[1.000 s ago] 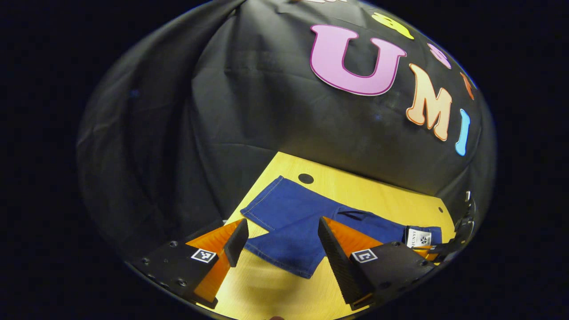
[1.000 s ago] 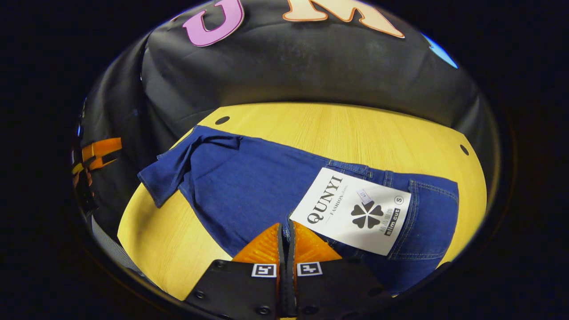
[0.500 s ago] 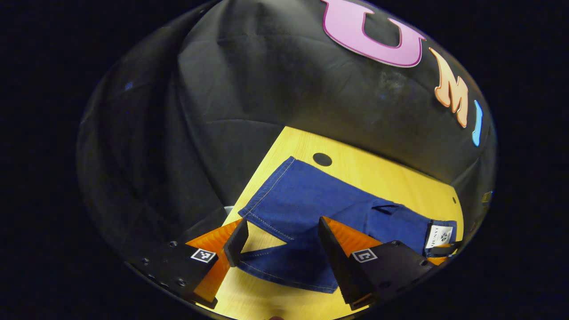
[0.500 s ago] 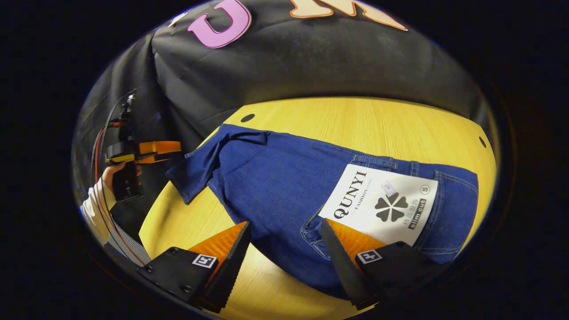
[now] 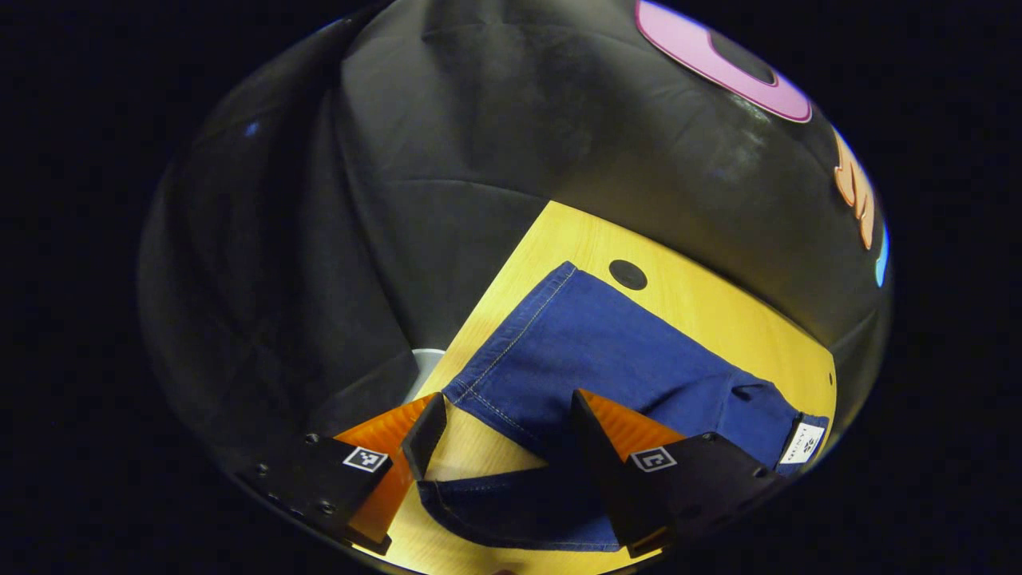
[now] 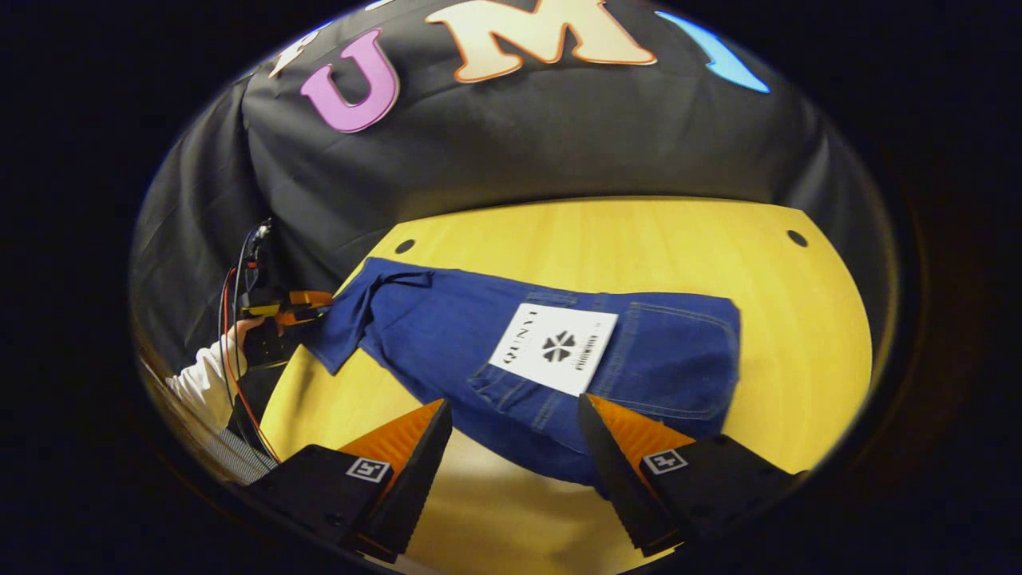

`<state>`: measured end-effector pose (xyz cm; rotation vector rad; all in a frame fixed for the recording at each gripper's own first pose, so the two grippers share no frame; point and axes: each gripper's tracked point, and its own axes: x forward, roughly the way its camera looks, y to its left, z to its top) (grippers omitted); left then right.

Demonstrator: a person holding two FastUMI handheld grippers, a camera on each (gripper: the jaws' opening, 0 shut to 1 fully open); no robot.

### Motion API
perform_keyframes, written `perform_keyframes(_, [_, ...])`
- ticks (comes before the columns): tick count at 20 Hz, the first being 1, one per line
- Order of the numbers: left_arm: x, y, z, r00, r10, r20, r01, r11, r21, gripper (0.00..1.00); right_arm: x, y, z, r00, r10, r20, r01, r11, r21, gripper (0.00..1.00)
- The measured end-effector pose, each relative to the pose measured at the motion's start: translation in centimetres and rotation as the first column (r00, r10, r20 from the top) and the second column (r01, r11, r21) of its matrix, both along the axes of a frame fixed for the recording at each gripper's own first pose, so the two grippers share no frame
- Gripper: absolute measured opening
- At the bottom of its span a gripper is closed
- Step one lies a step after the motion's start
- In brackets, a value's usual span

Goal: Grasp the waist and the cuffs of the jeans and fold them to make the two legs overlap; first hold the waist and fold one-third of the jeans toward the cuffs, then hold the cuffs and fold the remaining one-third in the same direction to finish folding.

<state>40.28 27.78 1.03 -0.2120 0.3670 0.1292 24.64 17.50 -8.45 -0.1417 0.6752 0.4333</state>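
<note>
Jeans (image 6: 447,343) flat on bench (image 6: 639,239), legs not yet overlapped; left tool (image 5: 499,427) and right tool (image 6: 515,439) wide, empty; all folds remaining.

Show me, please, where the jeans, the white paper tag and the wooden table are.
jeans (image 6: 447,335): right gripper view, on the leg.
white paper tag (image 6: 555,347): right gripper view, its middle.
wooden table (image 6: 639,247): right gripper view, bare top behind the jeans.

The left gripper (image 5: 499,435) has its two fingers wide apart. The right gripper (image 6: 511,435) is wide apart too. A hand (image 6: 243,327) holds the far gripper.
</note>
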Motion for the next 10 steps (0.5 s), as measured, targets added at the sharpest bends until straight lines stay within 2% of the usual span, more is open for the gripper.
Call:
perform_keyframes(1, [0.5, 0.0, -0.2, 1.0, 0.003, -0.002, -0.003, 1.0, -0.007, 0.95, 0.1, -0.9, 0.3, 1.0, -0.024, 0.001, 0.024, 1.0, 0.0, 0.94])
perform_keyframes(2, [0.6, 0.1, -0.4, 1.0, 0.007, -0.004, -0.007, 1.0, -0.014, 0.94, 0.3, -1.4, 0.6, 0.999, -0.043, 0.008, 0.043, 0.999, 0.006, 0.98])
perform_keyframes(4, [0.6, 0.4, -0.4, 1.0, 0.018, -0.003, -0.019, 1.0, -0.025, 0.94, 0.4, -2.2, 1.2, 0.997, -0.066, 0.024, 0.066, 0.998, 0.015, 0.98])
perform_keyframes(5, [0.7, 0.6, -0.3, 1.0, 0.022, 0.002, -0.021, 0.999, -0.029, 0.93, 0.3, -2.4, 1.3, 0.997, -0.074, 0.028, 0.074, 0.997, 0.013, 0.94])
perform_keyframes(6, [0.8, 0.8, -0.1, 1.0, 0.021, 0.012, -0.021, 0.999, -0.028, 0.93, 0.1, -2.7, 1.2, 0.997, -0.078, 0.029, 0.078, 0.997, 0.006, 0.98])
perform_keyframes(8, [1.2, 1.3, 0.1, 1.0, 0.028, 0.011, -0.028, 0.999, -0.015, 0.88, -0.5, -3.0, 0.7, 0.997, -0.08, 0.018, 0.08, 0.997, -0.01, 0.98])
perform_keyframes(10, [0.6, 1.8, 0.3, 0.999, 0.04, -0.016, -0.039, 0.999, 0.036, 0.77, -1.2, -3.0, 0.0, 0.997, -0.078, 0.004, 0.078, 0.997, -0.019, 0.99])
